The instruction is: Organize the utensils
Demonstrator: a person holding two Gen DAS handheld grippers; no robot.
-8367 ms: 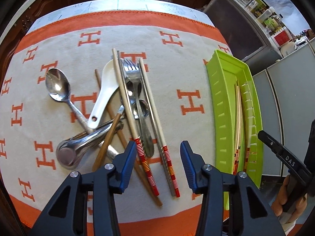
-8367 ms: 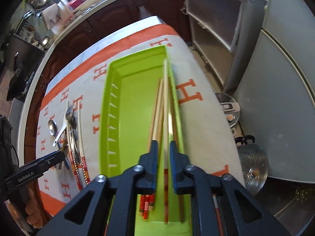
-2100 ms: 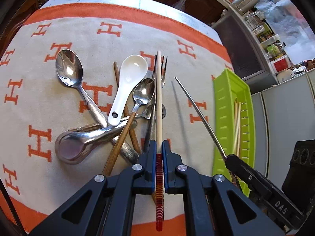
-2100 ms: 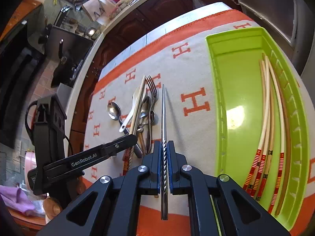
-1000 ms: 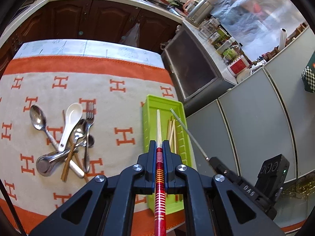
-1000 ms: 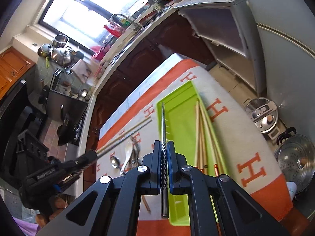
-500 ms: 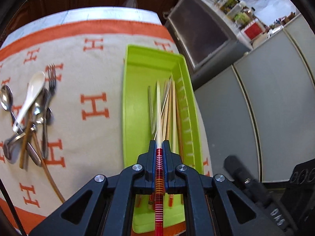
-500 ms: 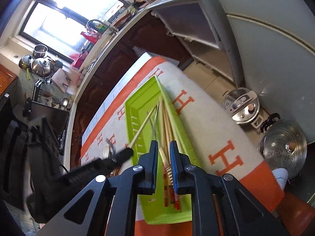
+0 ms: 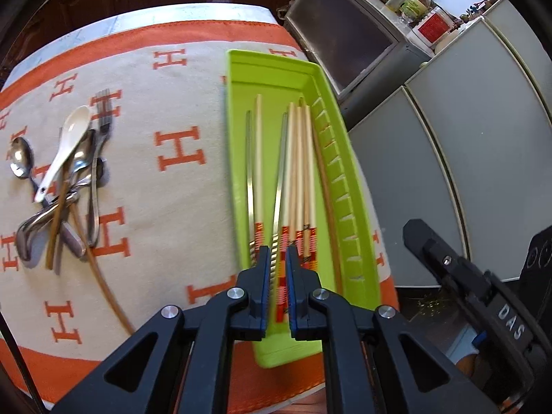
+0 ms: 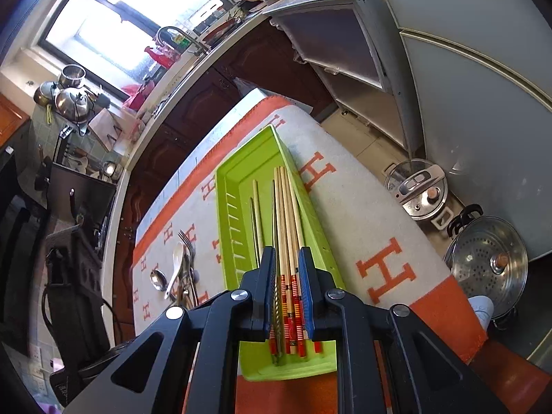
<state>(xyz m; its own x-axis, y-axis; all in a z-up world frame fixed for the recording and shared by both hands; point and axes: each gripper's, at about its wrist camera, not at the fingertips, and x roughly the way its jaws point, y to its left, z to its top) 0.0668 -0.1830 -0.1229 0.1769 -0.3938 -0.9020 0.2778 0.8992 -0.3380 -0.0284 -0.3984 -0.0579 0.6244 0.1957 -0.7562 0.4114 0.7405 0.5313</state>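
A lime green tray point(image 9: 272, 69) lies on the right side of the cloth. In it are several pale chopsticks with red bands point(image 9: 298, 172), two metal ones point(image 9: 248, 172) and a brown one. One pale chopstick point(image 9: 257, 158) lies apart at the tray's left beside a metal one. My left gripper point(image 9: 277, 262) hangs over the tray's near end. Its jaws are almost together and grip nothing. My right gripper point(image 10: 287, 265) is open and empty above the same end. One of its fingers point(image 9: 434, 248) shows right of the tray.
On the orange and cream cloth point(image 9: 179, 103), left of the tray, sits a pile: a white spoon point(image 9: 65, 145), a fork point(image 9: 103, 114), metal spoons point(image 9: 20, 158) and a brown chopstick point(image 9: 103, 276). Grey cabinets point(image 9: 448, 138) stand right of the table. Steel pots point(image 10: 417, 189) sit on the floor.
The pale chopstick has left my left jaws and lies in the tray, as does the metal one from my right gripper. The left gripper sank toward the tray's near end.
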